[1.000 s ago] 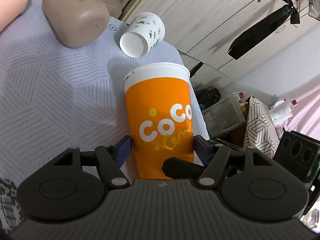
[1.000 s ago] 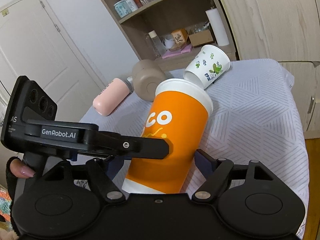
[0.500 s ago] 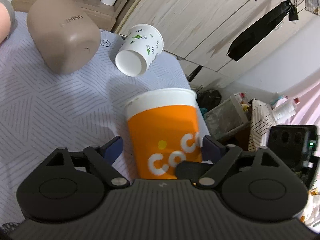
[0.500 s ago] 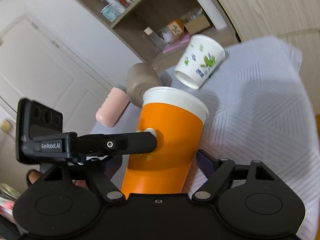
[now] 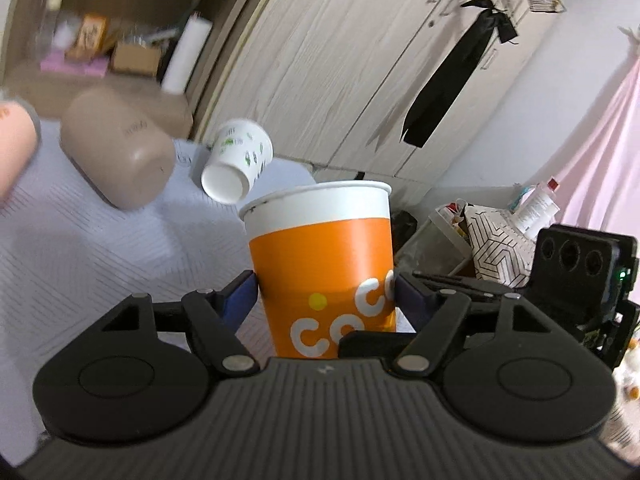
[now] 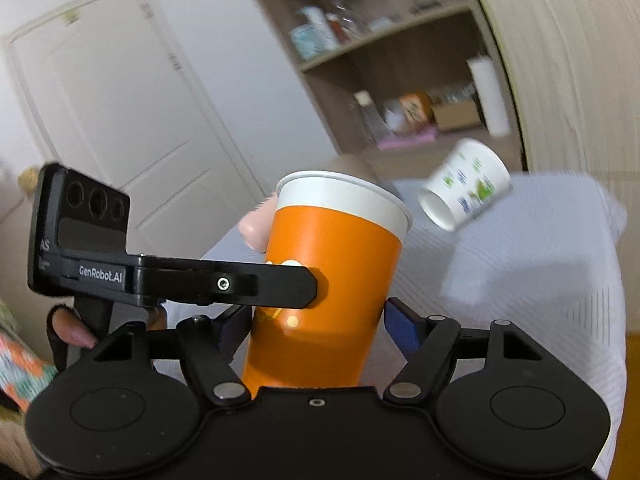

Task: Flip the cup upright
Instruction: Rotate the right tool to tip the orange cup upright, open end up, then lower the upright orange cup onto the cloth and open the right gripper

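An orange paper cup with a white rim band stands between the fingers of both grippers, nearly upright with its open end up. My left gripper is shut on the orange cup low on its sides. My right gripper also has its blue pads against the cup; the left gripper's finger crosses in front of it. A small white cup with green leaf print lies on its side on the table further back; it also shows in the right wrist view.
A beige tumbler and a pink bottle lie on the striped tablecloth. Wooden shelves and wardrobe doors stand behind. The table's right edge drops to floor clutter.
Both grippers have tilted the orange cup up from leaning to nearly upright. The cameras now look more level, showing shelves and door instead of the tabletop.
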Motion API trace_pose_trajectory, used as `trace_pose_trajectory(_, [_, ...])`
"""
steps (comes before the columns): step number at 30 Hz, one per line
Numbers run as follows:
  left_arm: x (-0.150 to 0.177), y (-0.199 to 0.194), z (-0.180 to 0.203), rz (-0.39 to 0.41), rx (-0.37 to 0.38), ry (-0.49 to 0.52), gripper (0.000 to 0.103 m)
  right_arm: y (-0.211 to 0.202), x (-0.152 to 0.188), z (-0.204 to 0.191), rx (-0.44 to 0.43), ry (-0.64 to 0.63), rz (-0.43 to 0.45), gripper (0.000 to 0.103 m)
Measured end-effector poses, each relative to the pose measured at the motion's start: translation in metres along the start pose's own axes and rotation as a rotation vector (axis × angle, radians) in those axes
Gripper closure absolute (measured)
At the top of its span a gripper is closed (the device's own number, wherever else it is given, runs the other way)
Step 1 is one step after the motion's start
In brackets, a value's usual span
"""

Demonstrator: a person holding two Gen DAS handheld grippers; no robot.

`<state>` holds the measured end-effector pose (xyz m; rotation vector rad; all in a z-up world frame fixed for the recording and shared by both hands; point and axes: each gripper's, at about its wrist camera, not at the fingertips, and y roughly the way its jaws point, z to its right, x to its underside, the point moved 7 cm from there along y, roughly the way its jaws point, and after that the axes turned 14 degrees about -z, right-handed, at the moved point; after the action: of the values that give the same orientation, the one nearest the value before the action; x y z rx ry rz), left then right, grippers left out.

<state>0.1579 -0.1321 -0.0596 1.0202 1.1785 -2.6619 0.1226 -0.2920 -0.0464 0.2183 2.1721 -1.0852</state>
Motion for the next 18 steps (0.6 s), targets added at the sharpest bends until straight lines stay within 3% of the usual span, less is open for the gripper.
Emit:
trace_pose_trajectory(9, [0.014, -0.026, 0.010, 0.105, -0.200, 0.168, 0.029, 0.010, -0.003, -0.038, 0.173, -0.229, 0.034, 0.026])
trace_pose_trajectory(18, [0.001, -0.032, -0.007, 0.190, -0.233, 0.203, 0.029, 0.033, -0.019, -0.047, 0.302, -0.326, 0.134, 0.026])
